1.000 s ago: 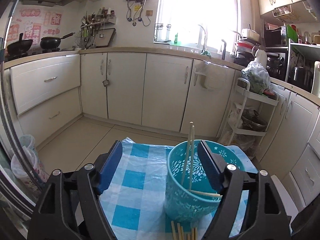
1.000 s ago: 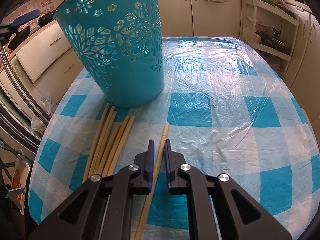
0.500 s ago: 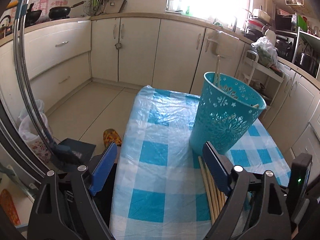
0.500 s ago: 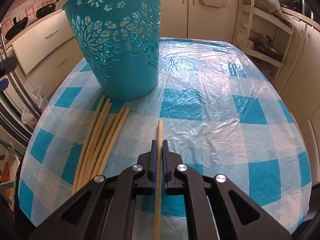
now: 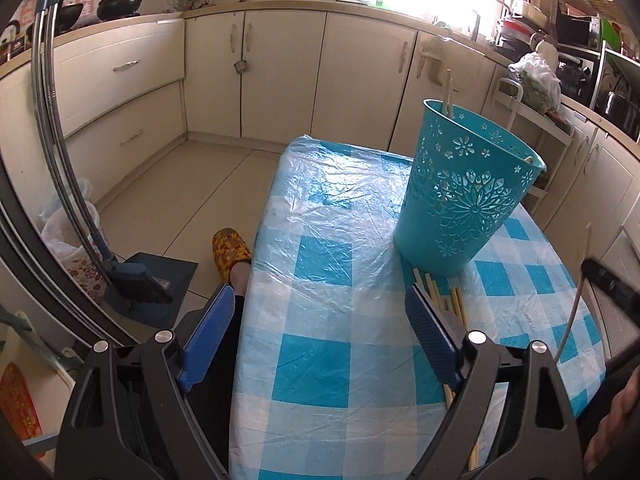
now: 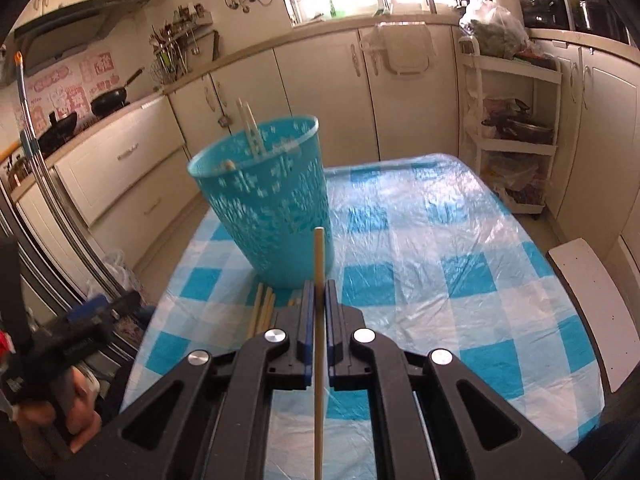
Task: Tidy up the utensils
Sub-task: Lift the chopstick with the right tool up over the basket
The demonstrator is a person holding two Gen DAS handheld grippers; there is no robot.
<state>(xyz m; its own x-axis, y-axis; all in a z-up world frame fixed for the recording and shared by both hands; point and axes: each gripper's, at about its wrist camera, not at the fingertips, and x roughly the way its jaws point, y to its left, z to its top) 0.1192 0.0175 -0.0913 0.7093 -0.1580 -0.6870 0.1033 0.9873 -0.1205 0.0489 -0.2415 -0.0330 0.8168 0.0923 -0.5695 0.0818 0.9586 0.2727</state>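
A teal perforated basket [image 5: 464,200] [image 6: 268,200] stands on the blue-checked table [image 5: 320,292] [image 6: 440,280] with chopsticks [image 6: 250,124] upright inside it. Several loose wooden chopsticks [image 5: 448,300] [image 6: 262,308] lie on the cloth at its base. My right gripper [image 6: 319,292] is shut on one wooden chopstick [image 6: 319,320] and holds it lifted above the table, in front of the basket. It shows blurred at the right edge of the left wrist view [image 5: 576,304]. My left gripper [image 5: 316,316] is open and empty over the table's near left edge.
Cream kitchen cabinets [image 5: 280,80] line the walls. A white shelf trolley [image 6: 516,128] stands beyond the table's far right. A white stool seat [image 6: 588,300] sits to the right. A dustpan [image 5: 148,280] and a slippered foot [image 5: 232,252] are on the floor at left.
My right gripper has risen off the table with the single chopstick clamped in it. My left gripper has pulled back and left from the basket, staying open.
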